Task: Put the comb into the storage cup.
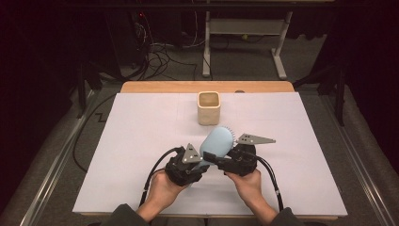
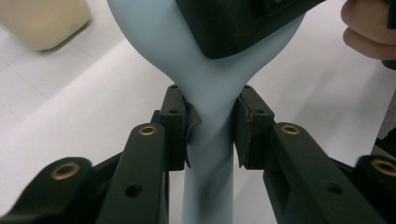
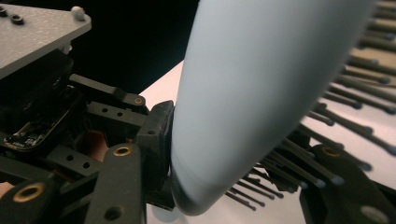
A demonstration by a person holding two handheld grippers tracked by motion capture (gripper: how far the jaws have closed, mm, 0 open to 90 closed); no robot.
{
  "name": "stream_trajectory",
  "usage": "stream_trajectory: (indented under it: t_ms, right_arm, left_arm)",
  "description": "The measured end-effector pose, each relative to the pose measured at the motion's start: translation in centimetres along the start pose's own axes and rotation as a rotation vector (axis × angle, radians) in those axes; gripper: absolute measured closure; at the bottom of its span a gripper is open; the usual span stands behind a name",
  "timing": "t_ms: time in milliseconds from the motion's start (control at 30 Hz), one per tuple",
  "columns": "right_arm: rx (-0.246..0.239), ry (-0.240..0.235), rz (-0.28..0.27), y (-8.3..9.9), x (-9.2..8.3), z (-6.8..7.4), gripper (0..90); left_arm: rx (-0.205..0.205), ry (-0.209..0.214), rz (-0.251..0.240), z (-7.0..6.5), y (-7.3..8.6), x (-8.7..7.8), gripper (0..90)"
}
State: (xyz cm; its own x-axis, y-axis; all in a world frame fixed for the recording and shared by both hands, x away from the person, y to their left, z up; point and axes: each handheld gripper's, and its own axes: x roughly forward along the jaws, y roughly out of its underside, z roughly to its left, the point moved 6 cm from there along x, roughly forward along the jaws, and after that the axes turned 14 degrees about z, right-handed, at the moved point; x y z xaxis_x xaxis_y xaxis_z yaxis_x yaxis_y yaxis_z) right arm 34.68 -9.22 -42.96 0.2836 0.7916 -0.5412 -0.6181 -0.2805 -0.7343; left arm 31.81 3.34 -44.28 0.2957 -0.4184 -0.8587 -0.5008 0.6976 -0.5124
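A light blue hairbrush [image 1: 217,141] with dark bristles is held above the white table sheet [image 1: 136,136], between both hands. My left gripper [image 1: 202,162] is shut on the brush's narrow neck [image 2: 210,126], one pad on each side where the handle widens into the head. My right gripper [image 1: 225,157] comes in from the right and clamps the head: one pad [image 3: 159,140] presses the smooth back [image 3: 261,84], while the other jaw sits among the bristles [image 3: 299,154]. In the left gripper view, a black jaw of the right gripper [image 2: 233,28] covers part of the head.
A beige square cup [image 1: 208,107] stands upright behind the brush near the table's far edge; it is also at the top left of the left gripper view [image 2: 42,21]. Cables trail from both grippers toward the person. A wooden table edge [image 1: 207,86] borders the back.
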Motion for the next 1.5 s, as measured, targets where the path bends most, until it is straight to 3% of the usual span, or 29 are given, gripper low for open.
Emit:
stream_trajectory:
  t_ms: [233,600,700,1100,1367,1433,1500]
  right_arm:
    - [-0.017,-0.009,0.011,-0.4,0.1,0.4,54.3]
    - [-0.028,-0.013,0.029,-1.1,-0.4,0.4,54.5]
    - [-0.03,-0.009,0.036,-1.2,-0.6,0.4,54.4]
    - [-0.037,0.016,0.06,-1.7,-1.3,0.0,54.4]
    - [-0.048,0.034,0.073,-2.0,-1.9,-0.2,54.4]
    - [-0.047,0.042,0.08,-2.0,-2.0,-0.3,54.4]
    - [-0.047,0.048,0.083,-2.0,-2.1,-0.4,54.3]
  left_arm:
    - [-0.001,0.006,-0.024,0.2,0.1,-0.3,67.1]
    - [-0.055,0.059,-0.095,1.5,1.1,-1.4,44.0]
    - [-0.059,0.043,-0.143,2.0,1.6,-1.9,39.0]
    - [-0.107,0.041,-0.227,4.3,3.9,-3.8,33.5]
    - [-0.128,0.009,-0.255,5.5,5.5,-4.8,32.6]
    - [-0.16,-0.031,-0.266,5.8,5.8,-5.0,32.1]
    - [-0.167,-0.066,-0.27,6.1,6.2,-5.1,31.9]
